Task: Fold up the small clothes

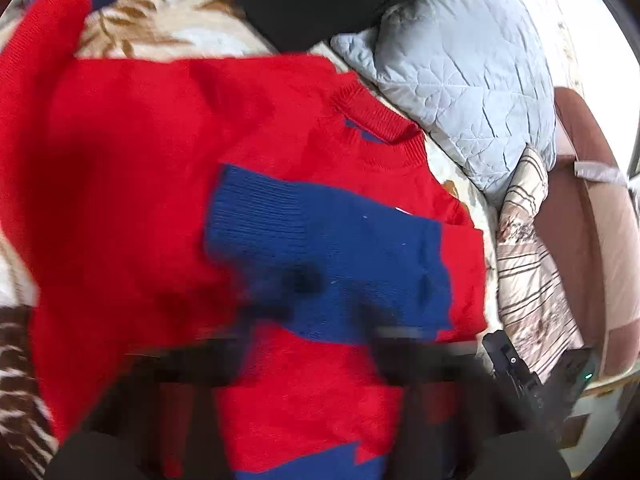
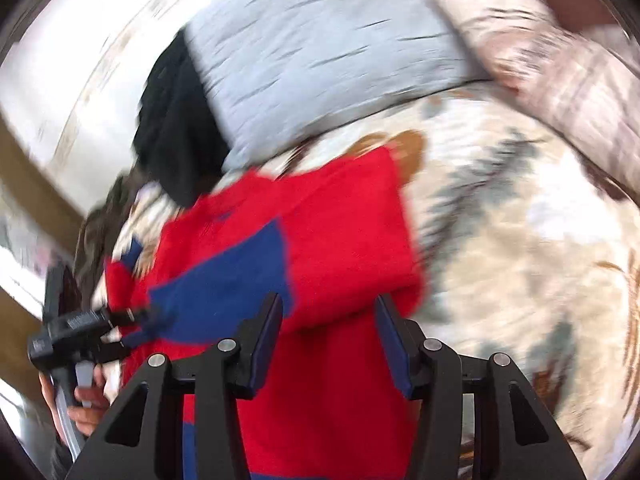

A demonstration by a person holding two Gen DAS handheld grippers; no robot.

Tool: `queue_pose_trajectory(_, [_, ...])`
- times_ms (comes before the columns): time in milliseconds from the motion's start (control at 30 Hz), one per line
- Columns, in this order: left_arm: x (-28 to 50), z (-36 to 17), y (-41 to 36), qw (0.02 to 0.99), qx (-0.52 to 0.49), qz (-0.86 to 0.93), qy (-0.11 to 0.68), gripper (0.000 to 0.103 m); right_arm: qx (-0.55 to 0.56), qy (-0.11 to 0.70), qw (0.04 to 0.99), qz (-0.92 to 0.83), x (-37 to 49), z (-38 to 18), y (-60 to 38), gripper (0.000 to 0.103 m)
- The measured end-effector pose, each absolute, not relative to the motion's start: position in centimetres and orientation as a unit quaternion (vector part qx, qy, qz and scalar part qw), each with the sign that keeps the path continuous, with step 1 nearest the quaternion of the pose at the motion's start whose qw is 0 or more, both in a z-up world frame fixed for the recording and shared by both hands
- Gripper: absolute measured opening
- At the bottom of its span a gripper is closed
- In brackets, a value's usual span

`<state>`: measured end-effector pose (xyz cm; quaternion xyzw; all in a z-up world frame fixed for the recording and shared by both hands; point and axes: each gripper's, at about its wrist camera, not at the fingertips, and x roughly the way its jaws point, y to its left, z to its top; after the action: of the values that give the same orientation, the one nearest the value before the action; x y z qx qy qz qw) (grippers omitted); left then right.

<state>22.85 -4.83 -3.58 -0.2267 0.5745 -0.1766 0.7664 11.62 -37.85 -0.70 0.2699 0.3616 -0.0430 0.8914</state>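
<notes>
A: Left wrist view first. Red sweater (image 1: pixel 168 160) fills the frame, knit, ribbed round collar at 1 o'clock. One blue sleeve (image 1: pixel 320 248) is folded across the chest, ribbed cuff pointing to 9 o'clock. Left gripper (image 1: pixel 308 320) at 6 o'clock is a dark smear, jaws unreadable here.

B: Right wrist view shows it side on at 8 o'clock: left gripper (image 2: pixel 138 326), fingers drawn together, tips at the blue cuff (image 2: pixel 160 312). Whether cloth is pinched, can't tell, too blurred. A hand (image 2: pixel 86 404) wraps its handle.

A: Right gripper?

B: Sharp at 6 o'clock in its own view. Right gripper (image 2: pixel 328 320), jaws apart, nothing clamped, sweater (image 2: pixel 340 220) lying under and between the fingers. In the left view just its black edge shows at 4 o'clock (image 1: pixel 520 372).

A: Surface?

B: Bed, cream bedspread (image 2: pixel 500 240) with brown and grey leaf print, soft, rumpled. Pale blue quilted pillow (image 1: pixel 460 72) at 1 o'clock beyond the collar. Striped cushion (image 1: pixel 528 264) at 3 o'clock. Black garment (image 2: pixel 176 128) beside the pillow.

A: Room?

B: Only the left view shows a brown and pink box (image 1: pixel 592 240) at the right edge.
</notes>
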Motion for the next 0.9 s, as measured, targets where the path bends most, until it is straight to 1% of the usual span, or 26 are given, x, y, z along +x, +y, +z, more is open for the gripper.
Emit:
queue_pose_trajectory(67, [22.8,-3.4,-4.7,0.773,-0.233,-0.152,0.570,0.003,0.311,0.337,0.887,-0.059,11.0,-0.8,-40.4,0.051])
queue_pose_trajectory(167, [21.8,-1.7,-3.7,0.799,-0.237,-0.138,0.536,0.003,0.345,0.324,0.877,-0.080,11.1,-1.6,-42.9,0.051])
queue_pose_trajectory(333, [20.2,0.2,-2.1,0.832,-0.212,-0.099,0.504,0.003,0.399,0.344,0.849,-0.042,12.6,-3.8,-44.1,0.051])
queue_pose_trajectory(533, [20.0,-0.8,-0.1,0.832,-0.210,-0.054,0.511,0.003,0.364,0.381,0.850,0.007,15.0,-5.1,-40.9,0.051])
queue_pose_trajectory(567, [20.0,-1.1,0.0,0.829,-0.211,-0.052,0.516,0.003,0.356,0.387,0.851,0.014,15.1,-5.2,-40.4,0.047])
queue_pose_trajectory(600, [20.1,-1.4,0.2,0.825,-0.212,-0.048,0.521,0.003,0.350,0.389,0.852,0.026,15.2,-5.1,-40.0,0.020])
queue_pose_trajectory(633, [20.1,-1.6,0.2,0.823,-0.214,-0.047,0.524,0.003,0.346,0.383,0.855,0.050,15.3,-4.4,-39.5,0.005])
queue_pose_trajectory(667, [20.1,-1.6,0.1,0.822,-0.215,-0.048,0.524,0.003,0.336,0.375,0.863,0.048,15.1,-3.6,-39.3,0.000])
queue_pose_trajectory(733, [20.2,-1.6,-0.1,0.826,-0.209,-0.046,0.522,0.003,0.307,0.337,0.890,0.031,14.0,-1.0,-39.2,0.000])
queue_pose_trajectory(767, [20.3,-1.7,-0.3,0.826,-0.203,-0.044,0.523,0.003,0.298,0.331,0.895,0.020,13.8,-0.4,-39.3,0.000])
queue_pose_trajectory(833, [20.4,-2.2,-0.7,0.828,-0.185,-0.035,0.528,0.003,0.276,0.341,0.898,-0.029,13.4,-0.2,-40.2,0.000])
queue_pose_trajectory(900, [20.6,-3.6,-1.2,0.824,-0.158,-0.022,0.544,0.004,0.293,0.369,0.881,-0.038,13.8,-1.7,-41.1,0.001])
